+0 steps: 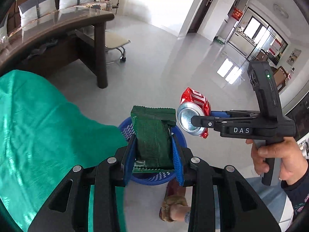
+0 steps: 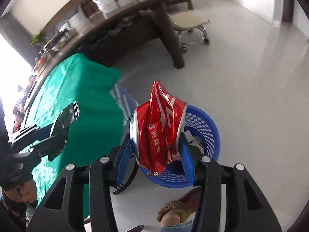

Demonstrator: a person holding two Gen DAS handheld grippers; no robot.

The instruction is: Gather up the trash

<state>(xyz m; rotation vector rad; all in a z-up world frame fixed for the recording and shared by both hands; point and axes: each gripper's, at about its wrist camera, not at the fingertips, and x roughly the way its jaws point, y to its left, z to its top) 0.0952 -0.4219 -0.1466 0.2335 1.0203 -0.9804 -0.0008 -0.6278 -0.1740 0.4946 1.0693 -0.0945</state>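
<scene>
My left gripper (image 1: pixel 153 142) is shut on a dark green snack packet (image 1: pixel 152 127), which stands upright between the blue pads, above a blue mesh basket (image 1: pixel 154 177) on the floor. To its right, my right gripper (image 1: pixel 200 117) is shut on a crushed red drink can (image 1: pixel 195 98), silver base facing the camera. In the right wrist view the red can (image 2: pixel 158 119) fills the right gripper (image 2: pixel 154 137) above the blue basket (image 2: pixel 204 127), which has some scraps inside. The left gripper (image 2: pixel 54 129) with the packet (image 2: pixel 67 116) shows at the left.
A green cloth (image 1: pixel 38 125) drapes a table edge beside the basket. Behind stand a dark wooden desk (image 1: pixel 58 31) and a wheeled stool (image 1: pixel 115 40). A person's slippered foot (image 1: pixel 173 205) is just in front of the basket. A hand (image 1: pixel 278 154) grips the right tool's handle.
</scene>
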